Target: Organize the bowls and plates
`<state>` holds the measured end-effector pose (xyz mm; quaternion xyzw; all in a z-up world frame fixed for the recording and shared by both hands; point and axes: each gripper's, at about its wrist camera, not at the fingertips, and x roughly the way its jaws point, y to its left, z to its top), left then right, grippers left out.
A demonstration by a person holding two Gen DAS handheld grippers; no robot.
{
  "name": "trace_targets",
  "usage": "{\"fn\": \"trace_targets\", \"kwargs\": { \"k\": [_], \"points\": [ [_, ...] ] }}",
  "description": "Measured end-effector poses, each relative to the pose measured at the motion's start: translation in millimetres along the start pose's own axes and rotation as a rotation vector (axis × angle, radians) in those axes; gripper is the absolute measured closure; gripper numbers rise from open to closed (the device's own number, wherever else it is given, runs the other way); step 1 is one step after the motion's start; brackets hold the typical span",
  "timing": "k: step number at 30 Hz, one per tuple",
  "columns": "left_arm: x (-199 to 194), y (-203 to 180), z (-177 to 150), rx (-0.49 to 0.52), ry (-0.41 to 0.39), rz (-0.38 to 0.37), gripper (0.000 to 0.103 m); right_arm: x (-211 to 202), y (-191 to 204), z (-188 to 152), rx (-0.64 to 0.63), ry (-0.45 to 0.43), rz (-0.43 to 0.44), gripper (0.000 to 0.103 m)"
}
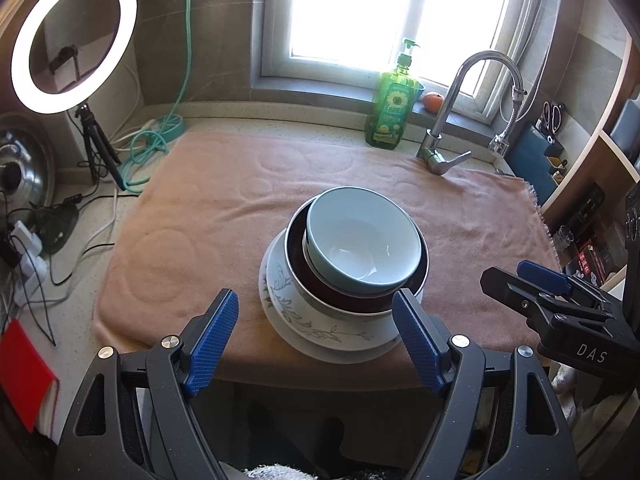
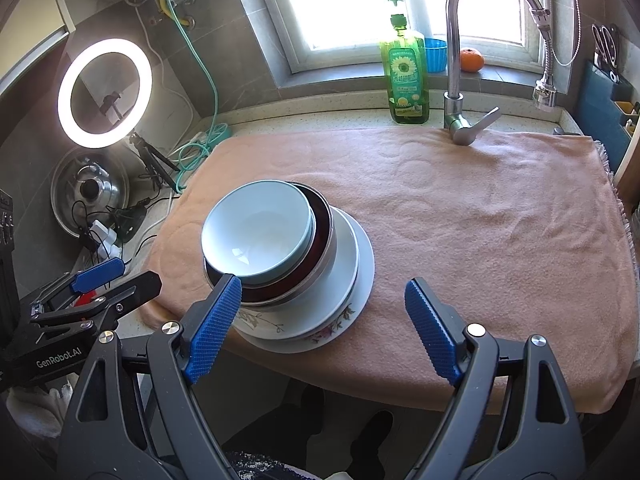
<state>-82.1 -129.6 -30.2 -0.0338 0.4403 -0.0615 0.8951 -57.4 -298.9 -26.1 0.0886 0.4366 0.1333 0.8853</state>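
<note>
The left gripper [image 1: 316,342] stands nearest the viewer in the left wrist view, its jaws wide apart and holding nothing. The right gripper [image 2: 324,328] is in the same condition: jaws wide apart, nothing between them. Both tools hover at the near edge of the counter and point downward toward the stack.

The pink towel [image 1: 224,208] covers the counter. The stack of dishes rests on the near part of this towel, close to its front edge. The lowest item is a white plate [image 1: 340,354]. On it lies a leaf-patterned plate [image 1: 288,304]. A dark red bowl [image 1: 312,276] with a metal rim sits on the plates. A light blue bowl [image 1: 360,240] is nested inside the dark red bowl and leans toward its far side.

Beyond the towel, a green soap bottle [image 1: 394,100] stands beside the faucet [image 1: 456,108]. An orange fruit [image 1: 433,102] lies on the window sill behind them. A lit ring light [image 1: 72,40] on a tripod stands at the far left, with a metal lid [image 2: 90,192] below it.
</note>
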Motion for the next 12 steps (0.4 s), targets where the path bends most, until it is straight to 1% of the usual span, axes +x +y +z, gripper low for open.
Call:
{"fn": "trace_targets", "kwargs": {
  "k": [6,12],
  "points": [
    [1.9,-0.2,-0.3,-0.001,0.007,-0.002,0.024,1.5,3.0,-0.2,-0.002,0.002,-0.003,0.017],
    [1.8,-0.8,0.2,0.001,-0.006,-0.011,0.024,4.7,-1.3,1.9,0.007,-0.001,-0.007,0.017]
  ]
}}
